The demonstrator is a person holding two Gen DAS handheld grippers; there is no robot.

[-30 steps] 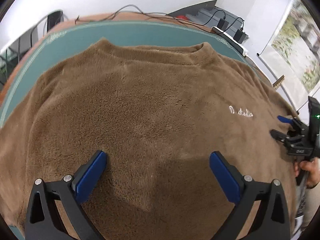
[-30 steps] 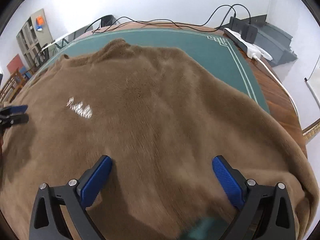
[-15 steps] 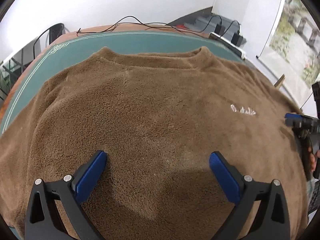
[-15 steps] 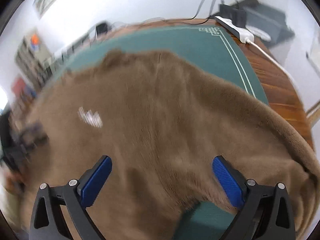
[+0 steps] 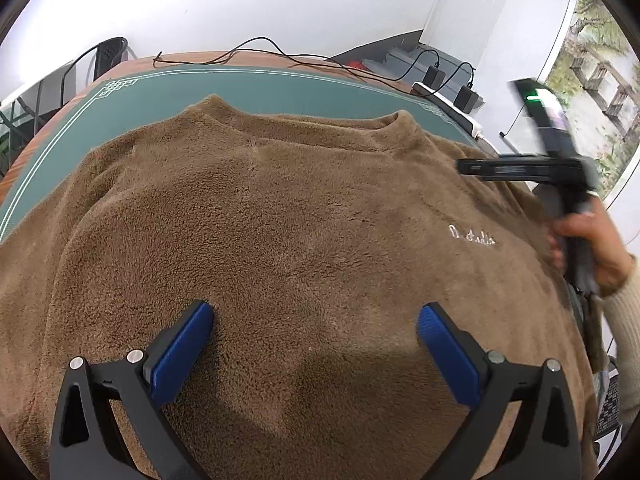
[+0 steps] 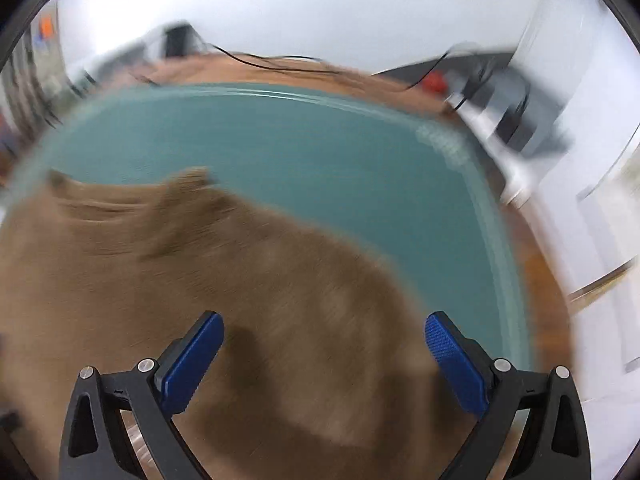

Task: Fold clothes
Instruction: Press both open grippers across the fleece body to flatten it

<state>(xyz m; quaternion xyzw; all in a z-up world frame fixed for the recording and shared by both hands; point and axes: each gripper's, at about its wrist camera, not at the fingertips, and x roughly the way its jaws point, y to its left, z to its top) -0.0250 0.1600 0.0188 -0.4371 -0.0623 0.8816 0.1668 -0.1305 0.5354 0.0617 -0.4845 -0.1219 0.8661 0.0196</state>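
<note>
Beyond the left tongs [image 5: 314, 322], black cables [image 5: 280, 54] are seen trailing along the far edge of the counter [image 5: 132, 62], and a white power strip [image 5: 448, 104] with two black adapters plugged in lies ahead and to the right of them. A chair back [image 5: 110, 54] stands past the counter's far left corner. A green mat [image 5: 168, 96] with a pale line border covers the counter top. Nothing is set on the garment between either pair of tongs.

One brown fleece sweater [image 5: 280, 220] is spread flat on the mat directly under and ahead of the left tongs, front side up, with its collar [image 5: 304, 124] pointing away from them and its long axis running from the tongs toward the far edge. A small white embroidered script [image 5: 472, 237] sits on the chest, ahead and to the right of the left tongs.

Two tongs are counted. The left tongs are held wide apart over the lower body of the sweater, gripping nothing. The right tongs [image 6: 324, 334] are likewise spread and empty, above the sweater's right shoulder area [image 6: 200, 280]; that view is heavily smeared. In the left view the right tongs are seen side-on, held by a hand [image 5: 592, 244] in a cream knit sleeve [image 5: 628, 320], raised to the right of the script
</note>
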